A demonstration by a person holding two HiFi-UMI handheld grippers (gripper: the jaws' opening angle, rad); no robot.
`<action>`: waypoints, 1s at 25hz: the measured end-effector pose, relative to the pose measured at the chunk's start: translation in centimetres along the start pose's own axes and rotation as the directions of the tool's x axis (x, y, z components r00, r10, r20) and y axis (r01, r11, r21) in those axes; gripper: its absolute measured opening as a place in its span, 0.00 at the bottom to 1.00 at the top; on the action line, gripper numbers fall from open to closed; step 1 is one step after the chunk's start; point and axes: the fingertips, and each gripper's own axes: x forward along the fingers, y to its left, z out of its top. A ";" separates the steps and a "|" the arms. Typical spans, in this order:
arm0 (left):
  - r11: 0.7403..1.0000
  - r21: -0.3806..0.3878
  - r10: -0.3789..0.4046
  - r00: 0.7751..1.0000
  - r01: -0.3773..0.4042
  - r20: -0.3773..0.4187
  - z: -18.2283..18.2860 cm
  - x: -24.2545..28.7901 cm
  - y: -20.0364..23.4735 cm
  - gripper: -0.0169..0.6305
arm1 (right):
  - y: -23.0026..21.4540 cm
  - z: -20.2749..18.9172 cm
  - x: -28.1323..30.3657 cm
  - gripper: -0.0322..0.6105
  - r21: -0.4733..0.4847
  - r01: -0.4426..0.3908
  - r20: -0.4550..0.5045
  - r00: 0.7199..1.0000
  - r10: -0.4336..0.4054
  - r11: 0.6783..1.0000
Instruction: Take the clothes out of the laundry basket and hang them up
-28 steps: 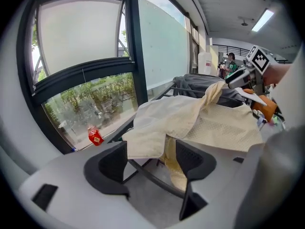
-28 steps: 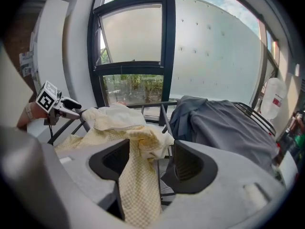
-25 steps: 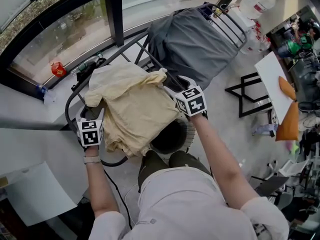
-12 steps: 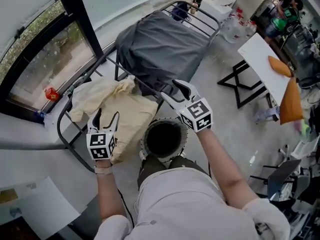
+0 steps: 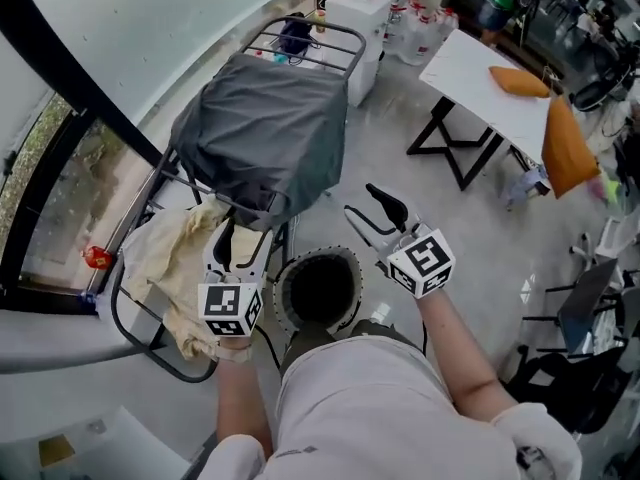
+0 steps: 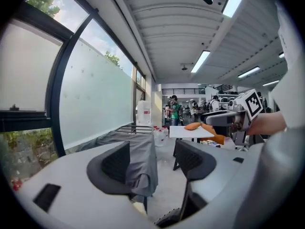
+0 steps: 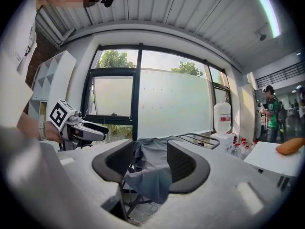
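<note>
A pale yellow garment [image 5: 170,263] lies draped over the low left end of the metal drying rack [image 5: 150,353]. A dark grey garment [image 5: 265,133] hangs over the rack's higher part. The round laundry basket [image 5: 285,313] stands by the person's knees, and its inside looks dark. My left gripper [image 5: 240,240] hovers open and empty between the yellow garment and the basket. My right gripper [image 5: 372,206] is in the air right of the basket; its jaws have just been closing a little, still open, with nothing between them. Both gripper views look level at the grey garment [image 6: 141,159] [image 7: 152,173].
A white folding table [image 5: 480,78] with orange cloths [image 5: 520,80] stands at the upper right. Water jugs [image 5: 425,28] and a white cabinet [image 5: 355,13] sit behind the rack. A window wall runs along the left, with a red object [image 5: 97,258] on its sill.
Both grippers have come off the yellow garment, which stays draped on the rack, and have drawn back and risen. The head view has swung to the right.
</note>
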 end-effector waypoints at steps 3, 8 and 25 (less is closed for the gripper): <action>0.996 0.036 -0.080 0.996 0.078 0.044 1.9 1.8 -3.5 0.46 | -1.7 0.2 -3.3 0.38 0.026 0.056 0.037 0.998 -0.057 0.998; 0.973 0.101 -0.218 0.973 0.209 0.081 3.5 4.0 -9.6 0.44 | -3.4 -0.1 -8.0 0.35 0.010 0.135 0.067 0.989 -0.135 0.991; 0.940 0.072 -0.336 0.941 0.333 0.041 1.3 4.9 -13.6 0.44 | -3.9 -3.3 -11.6 0.29 0.050 0.246 0.061 0.967 -0.249 0.968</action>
